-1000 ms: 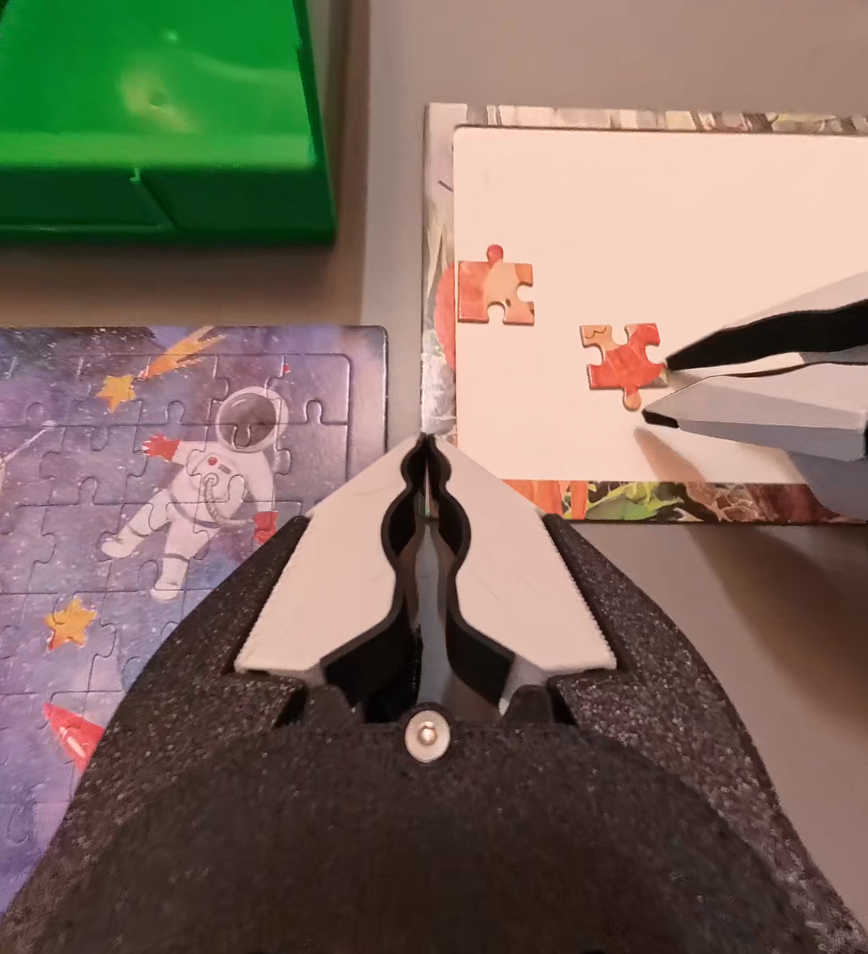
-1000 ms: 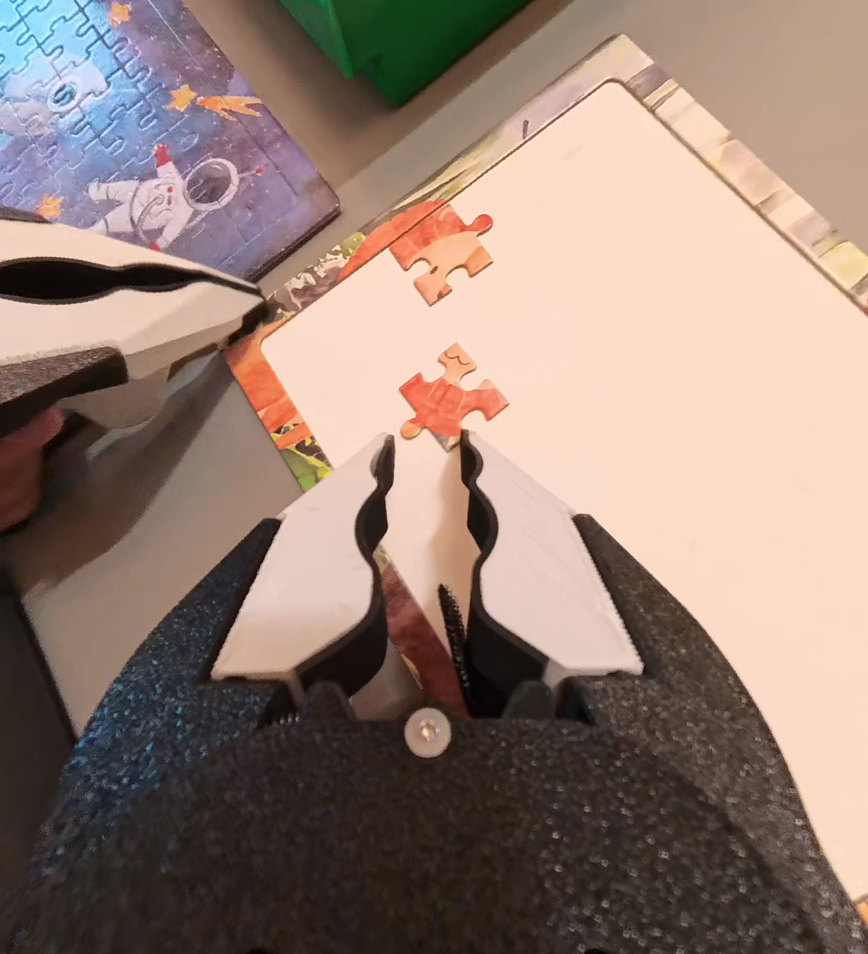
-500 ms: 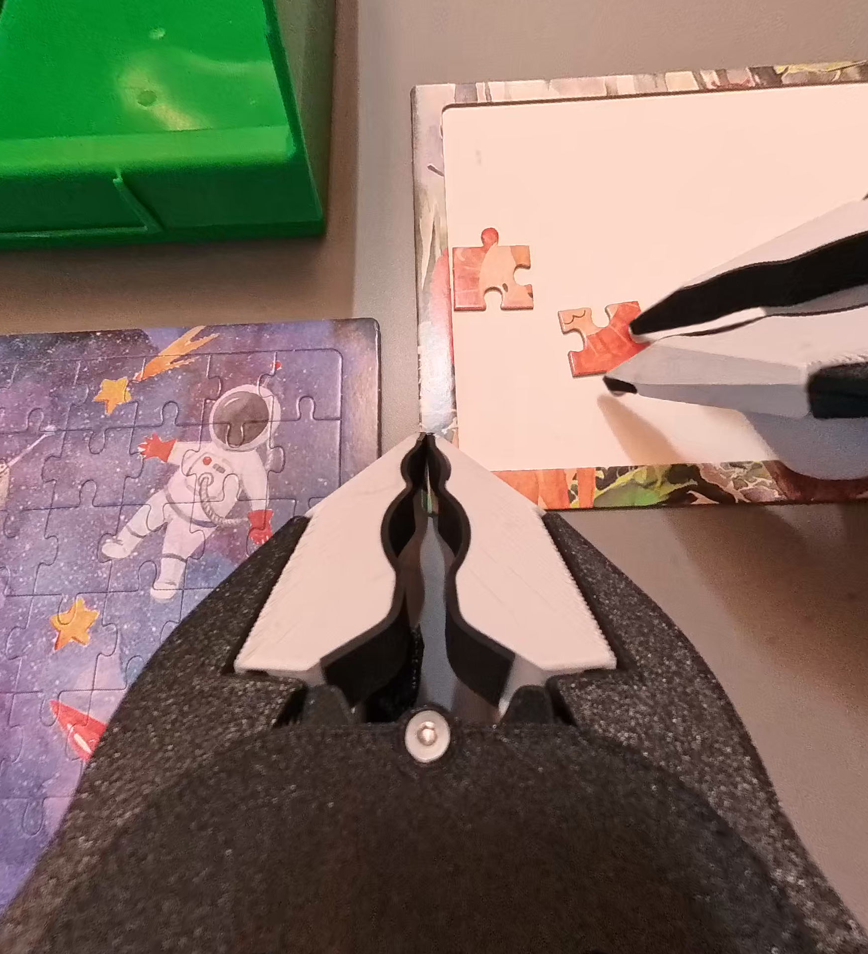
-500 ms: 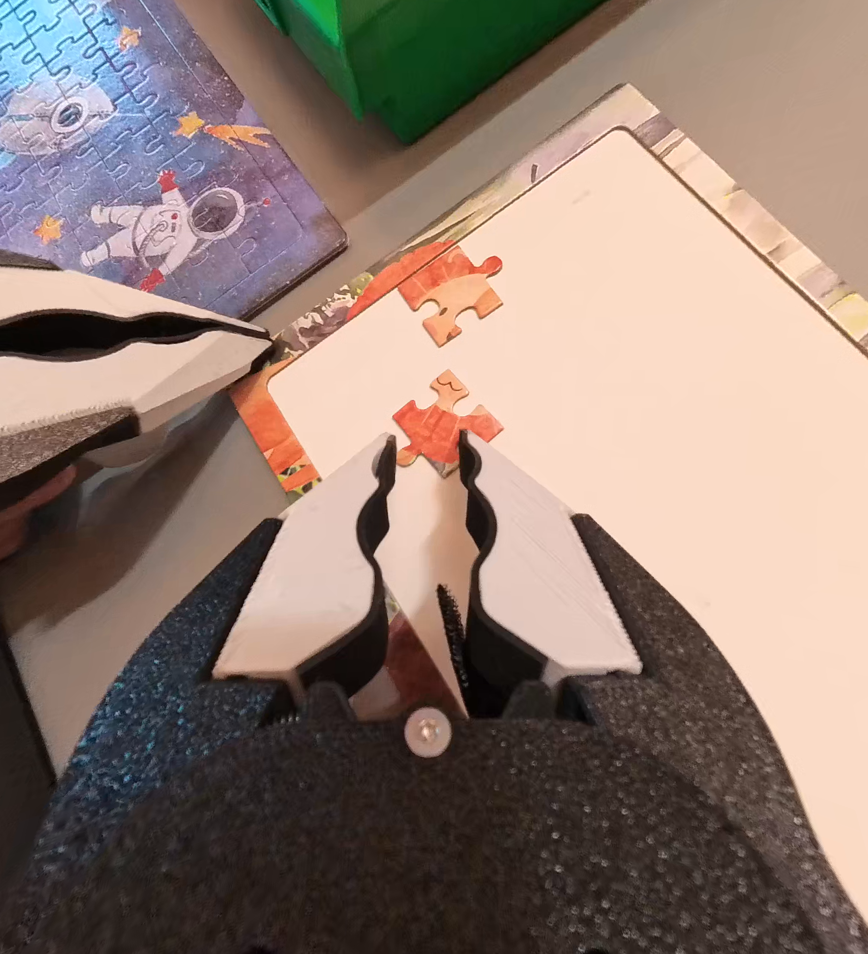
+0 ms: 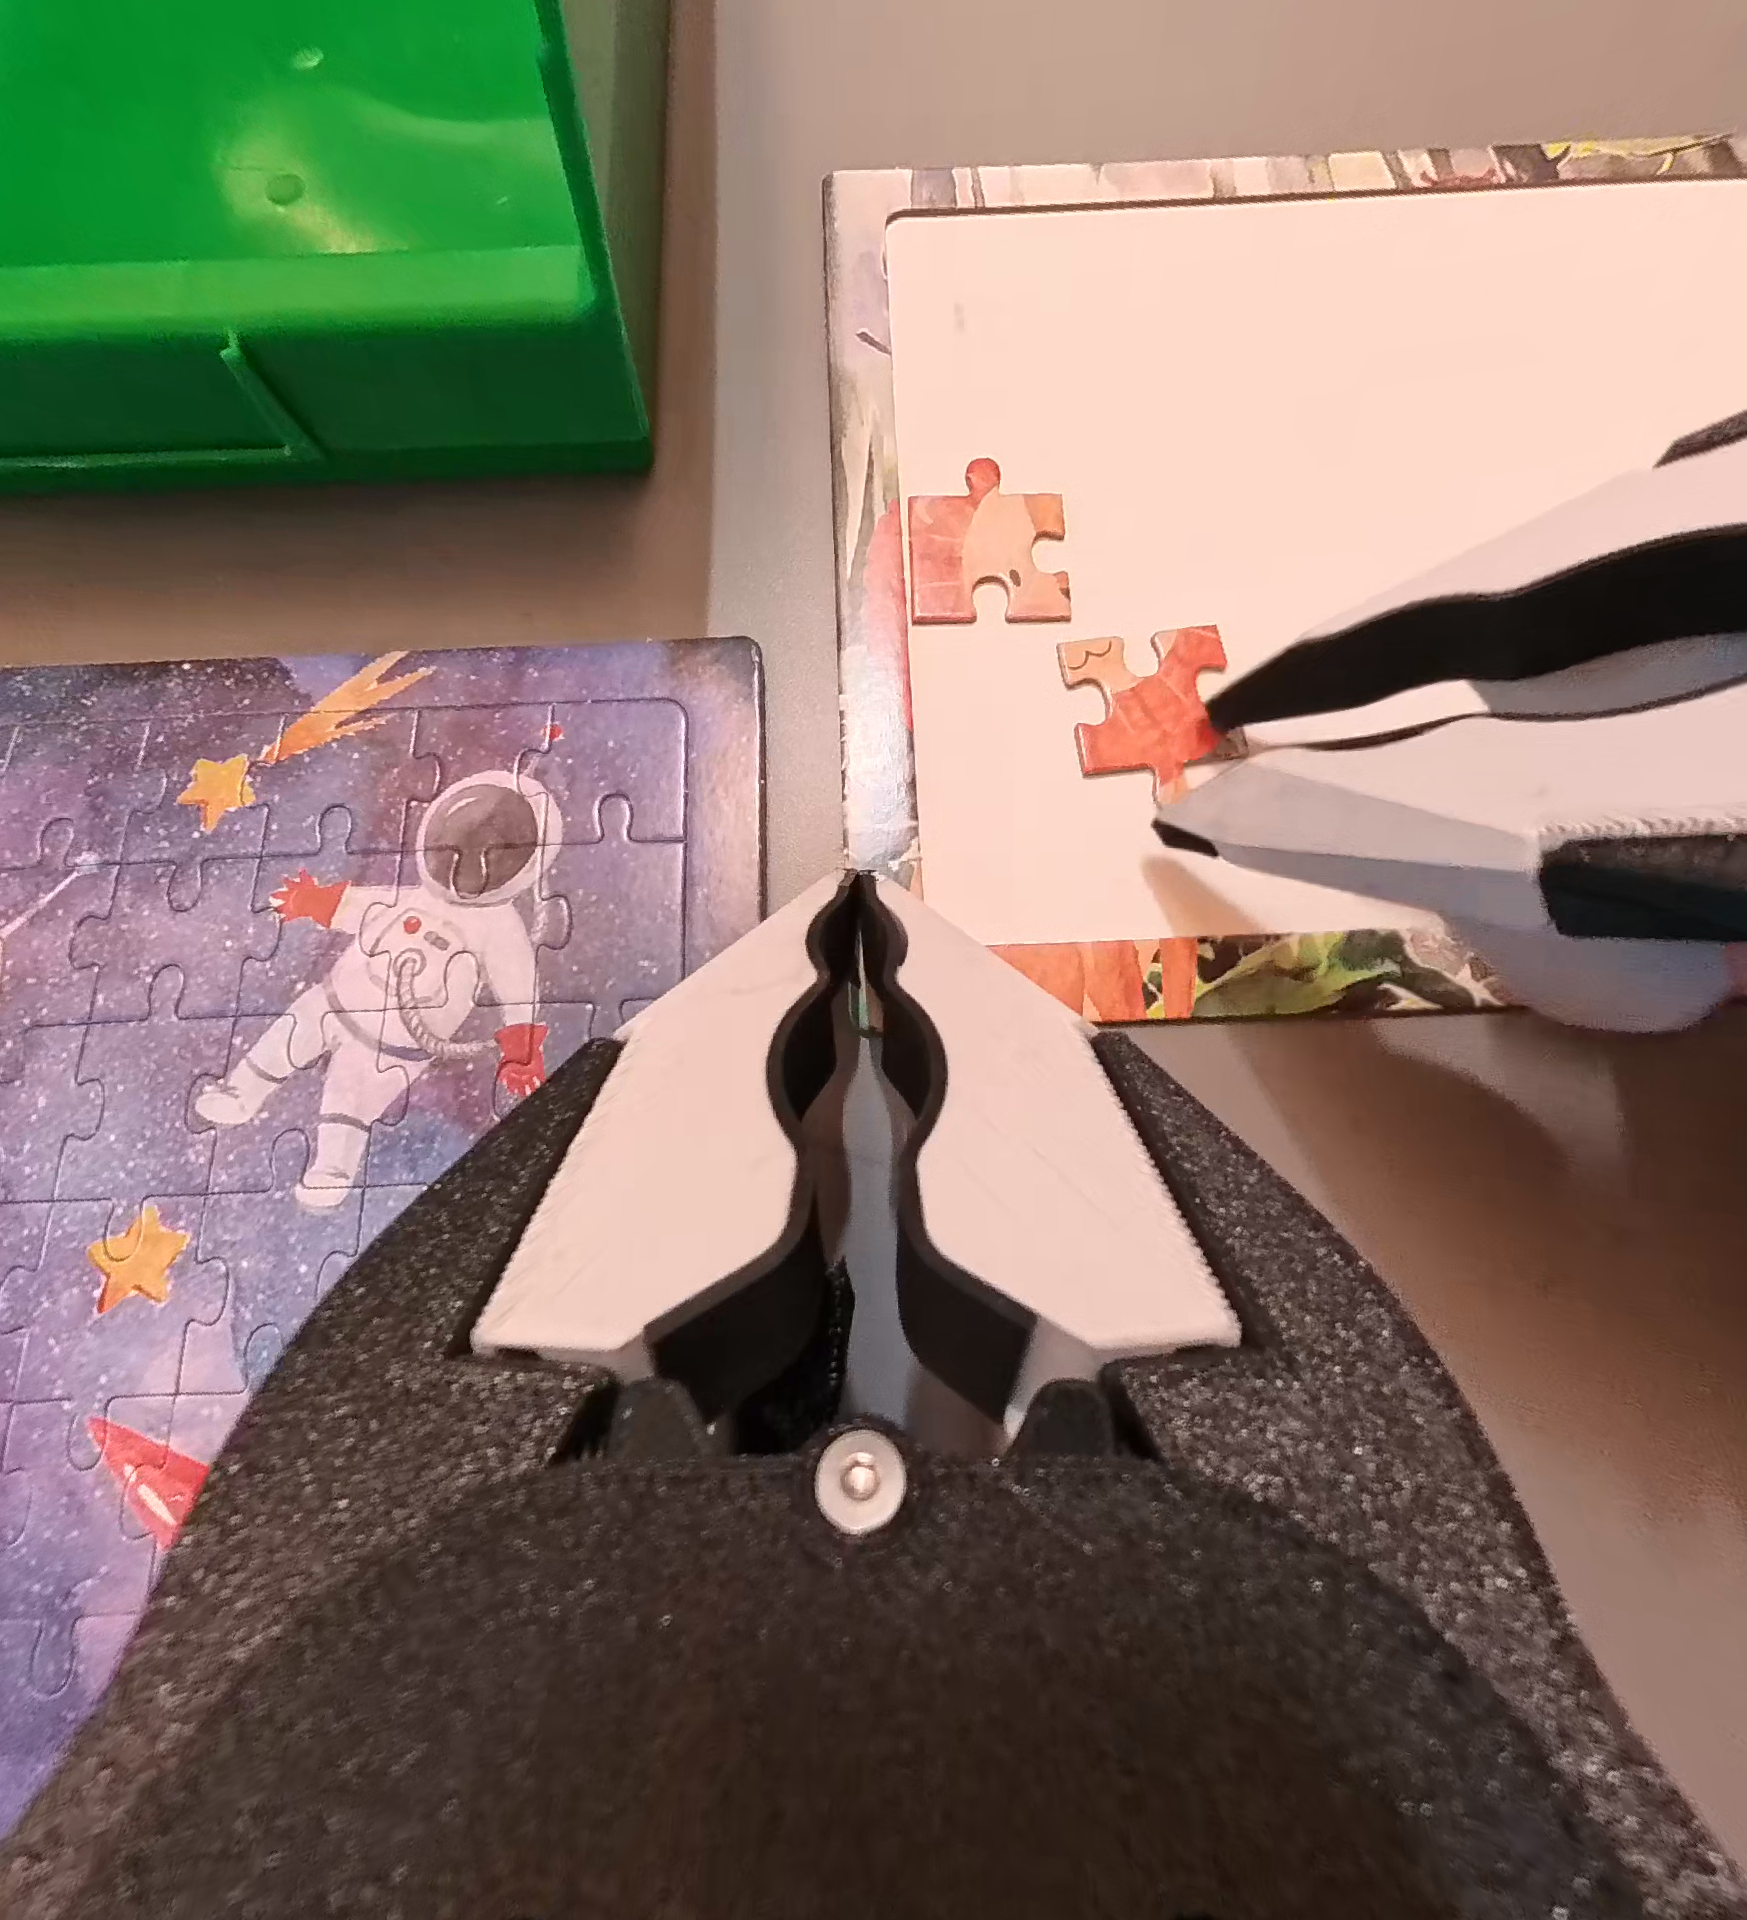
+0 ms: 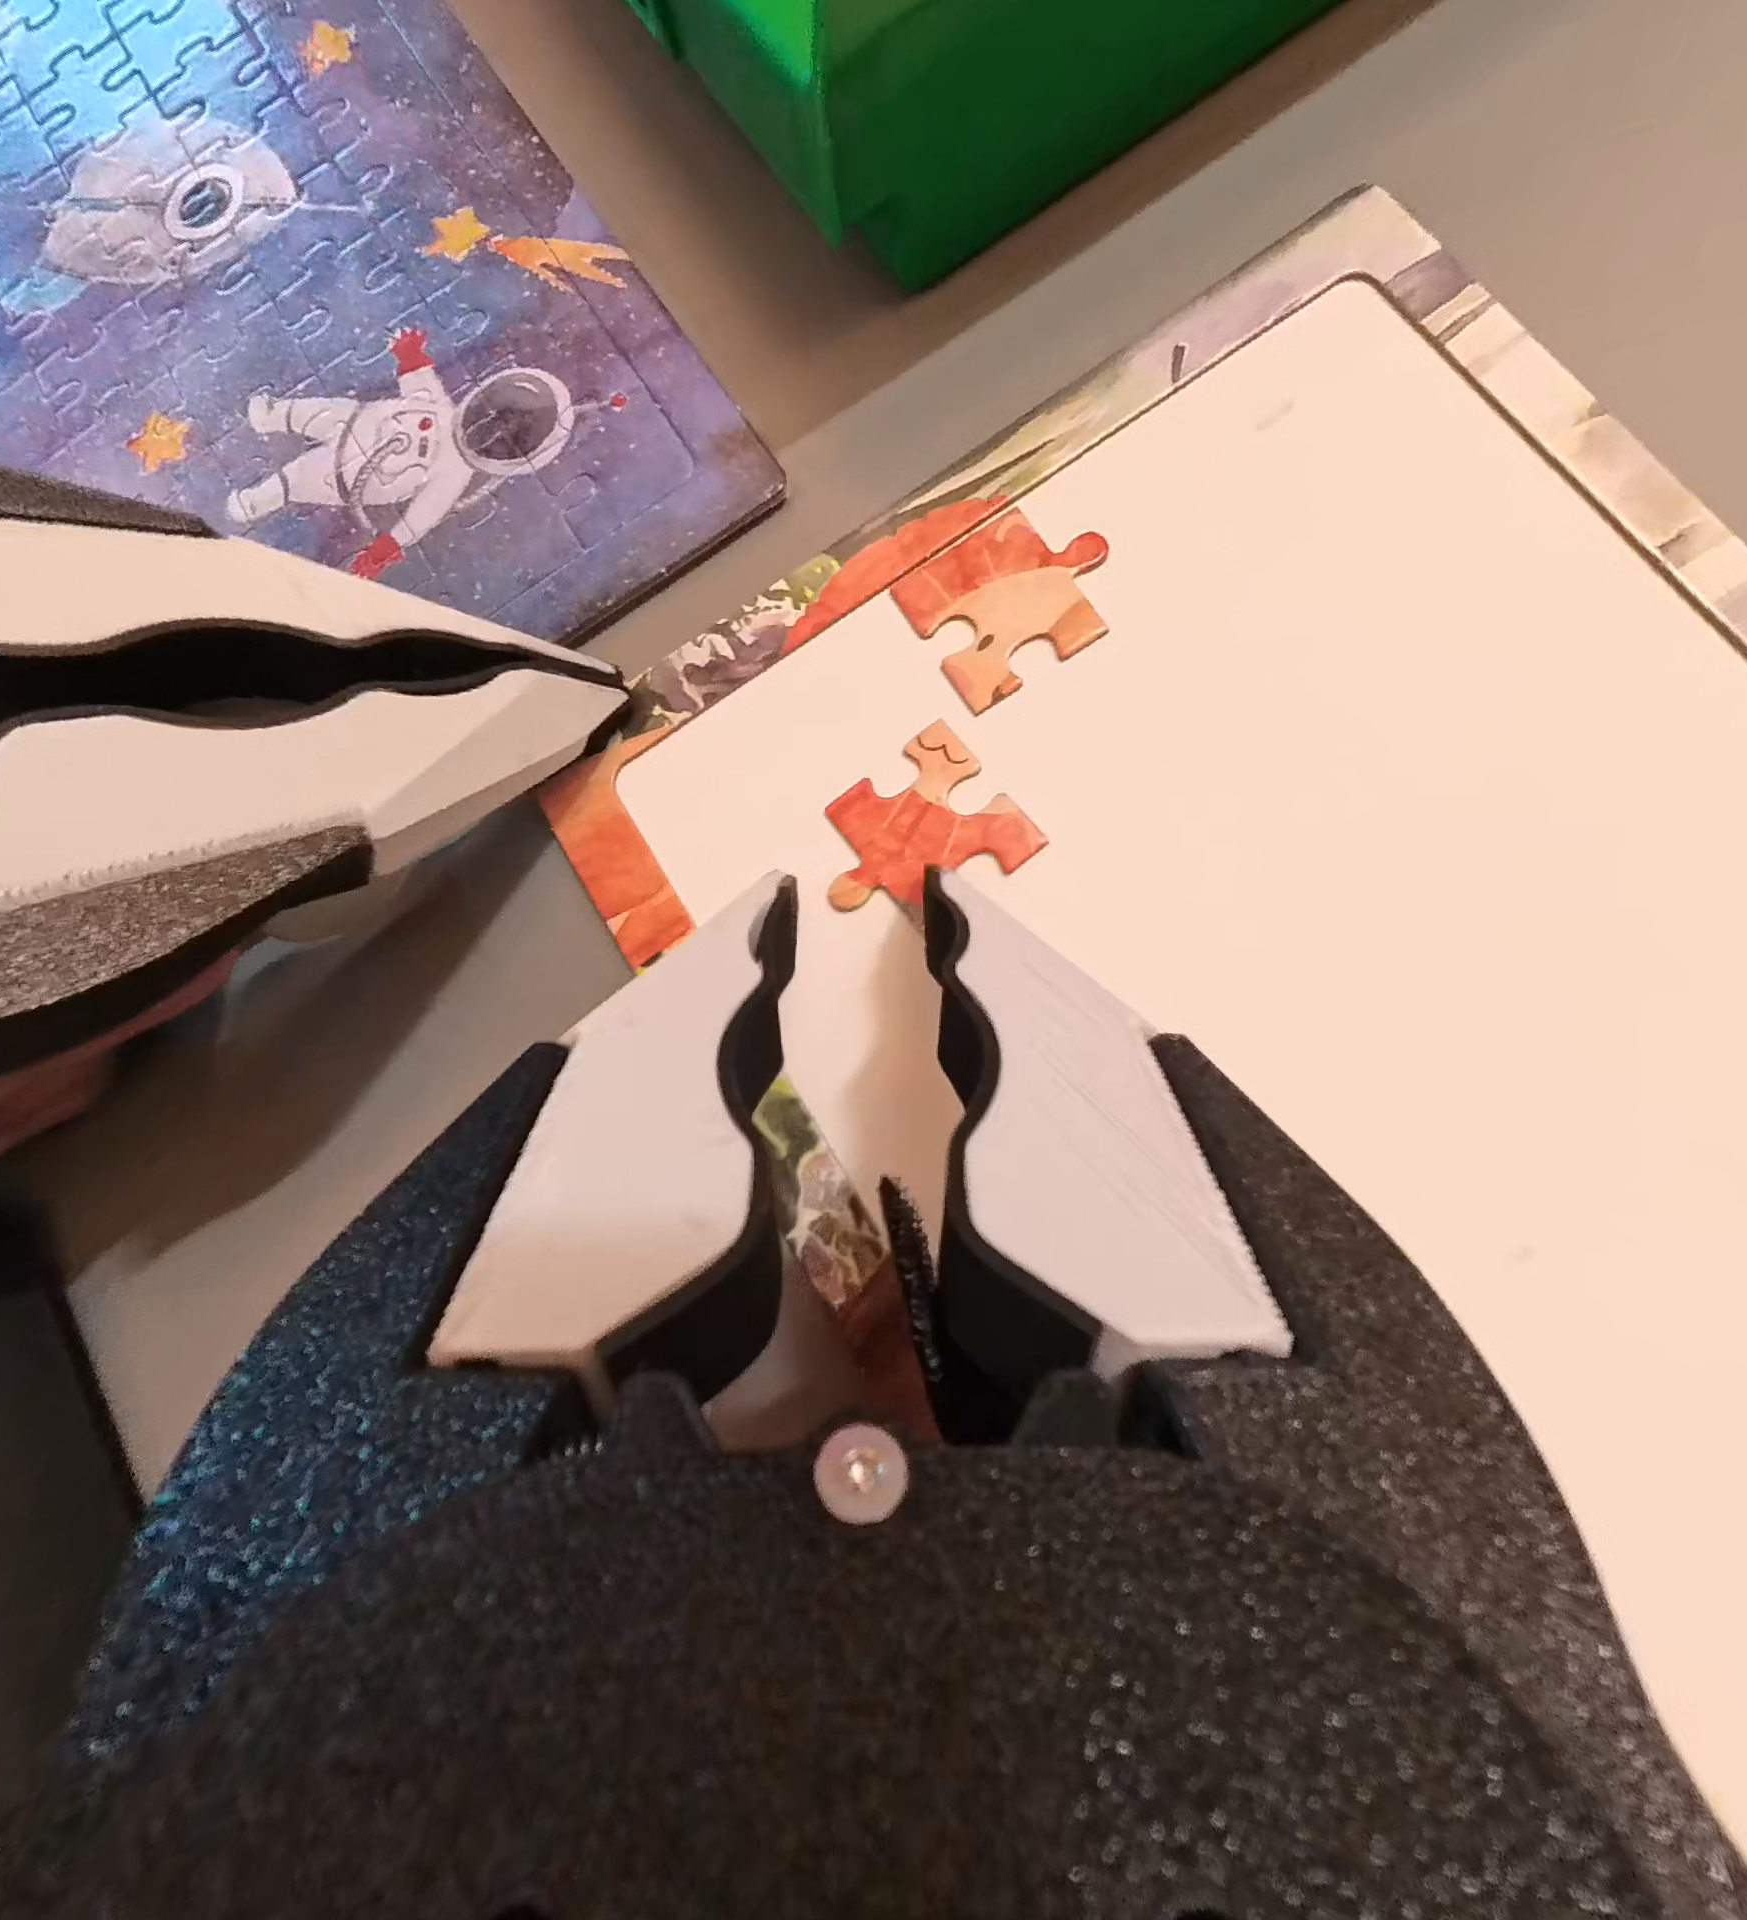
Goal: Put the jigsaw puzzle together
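The puzzle tray has a white inside and a printed frame. One orange piece lies against the tray's left edge; it also shows in the right wrist view. A second, loose orange piece lies just beside it, apart from it. My right gripper is open, and its fingertips touch the loose piece's near edge. My left gripper is shut and empty at the tray's near left corner; it also shows in the right wrist view.
An assembled space puzzle with an astronaut lies left of the tray. A green plastic bin stands behind it. Bare grey table lies in front of the tray. The tips of one gripper are about 7 cm away from the tips of the other.
My right gripper has slid the loose orange piece across the white tray toward the piece at the left edge. My left gripper has stayed shut at the tray corner.
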Available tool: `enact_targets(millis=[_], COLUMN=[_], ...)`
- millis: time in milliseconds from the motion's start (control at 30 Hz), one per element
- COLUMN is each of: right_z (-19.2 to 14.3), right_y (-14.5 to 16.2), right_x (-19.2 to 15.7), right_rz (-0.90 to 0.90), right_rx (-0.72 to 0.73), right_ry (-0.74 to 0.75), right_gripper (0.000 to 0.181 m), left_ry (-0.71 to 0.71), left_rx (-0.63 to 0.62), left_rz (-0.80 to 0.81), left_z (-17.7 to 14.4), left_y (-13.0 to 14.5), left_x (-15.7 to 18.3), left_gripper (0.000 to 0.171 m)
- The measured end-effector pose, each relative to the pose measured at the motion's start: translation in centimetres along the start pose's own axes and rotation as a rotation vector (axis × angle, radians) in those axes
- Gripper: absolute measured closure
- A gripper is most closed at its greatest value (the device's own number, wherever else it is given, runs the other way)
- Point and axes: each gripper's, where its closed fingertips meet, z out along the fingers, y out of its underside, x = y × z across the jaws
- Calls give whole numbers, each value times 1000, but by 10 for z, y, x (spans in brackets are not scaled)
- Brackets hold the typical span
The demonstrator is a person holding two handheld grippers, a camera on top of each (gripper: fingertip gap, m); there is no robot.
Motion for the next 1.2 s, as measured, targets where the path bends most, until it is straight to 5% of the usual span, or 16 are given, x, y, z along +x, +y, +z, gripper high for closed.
enact_targets(millis=[1200], right_z=[7], right_y=[-18], right_x=[-8], right_rz=[2], right_rx=[73], right_ry=[-69], right_gripper=[160], left_ry=[6], left_rx=[2], left_rz=[9], left_z=[-1], left_y=[1], left_x=[1], left_gripper=[171])
